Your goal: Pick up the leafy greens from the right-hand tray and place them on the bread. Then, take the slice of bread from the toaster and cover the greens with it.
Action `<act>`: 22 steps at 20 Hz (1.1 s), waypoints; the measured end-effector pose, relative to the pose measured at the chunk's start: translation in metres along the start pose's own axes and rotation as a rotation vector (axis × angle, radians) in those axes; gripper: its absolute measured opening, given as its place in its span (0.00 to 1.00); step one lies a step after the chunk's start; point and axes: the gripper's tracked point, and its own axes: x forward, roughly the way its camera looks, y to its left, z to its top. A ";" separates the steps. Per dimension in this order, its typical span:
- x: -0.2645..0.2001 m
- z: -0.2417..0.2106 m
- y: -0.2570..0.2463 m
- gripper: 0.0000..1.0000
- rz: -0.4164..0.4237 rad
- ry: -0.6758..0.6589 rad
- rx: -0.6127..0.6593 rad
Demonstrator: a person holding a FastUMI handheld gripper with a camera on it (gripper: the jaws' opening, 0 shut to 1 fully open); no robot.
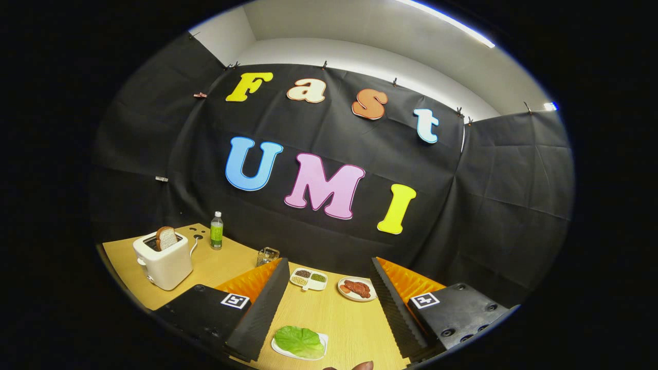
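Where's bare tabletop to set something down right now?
Bare wood between the open fingers of the hand-held gripper, from the leafy greens up to the meat plate; also between toaster and bottle. Crowded around the condiment dish.

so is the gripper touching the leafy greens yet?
Apart. The gripper view shows the gripper open, its fingers either side of the leafy greens with bare table between.

One toaster, one bottle, three dishes, two gripper fingers, wide apart
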 end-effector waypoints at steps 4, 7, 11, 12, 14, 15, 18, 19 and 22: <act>0.001 0.001 0.001 0.97 0.005 -0.006 0.005; 0.003 -0.002 0.002 0.97 0.020 0.004 0.001; 0.008 -0.021 0.012 0.97 0.104 0.055 -0.022; 0.010 -0.029 0.014 0.97 0.131 0.073 -0.030; 0.014 -0.050 0.017 0.97 0.184 0.121 -0.051; 0.017 -0.061 0.018 0.97 0.211 0.148 -0.063; 0.026 -0.099 0.021 0.97 0.274 0.229 -0.088; 0.030 -0.113 0.022 0.97 0.294 0.258 -0.094; 0.039 -0.160 0.031 0.98 0.370 0.352 -0.121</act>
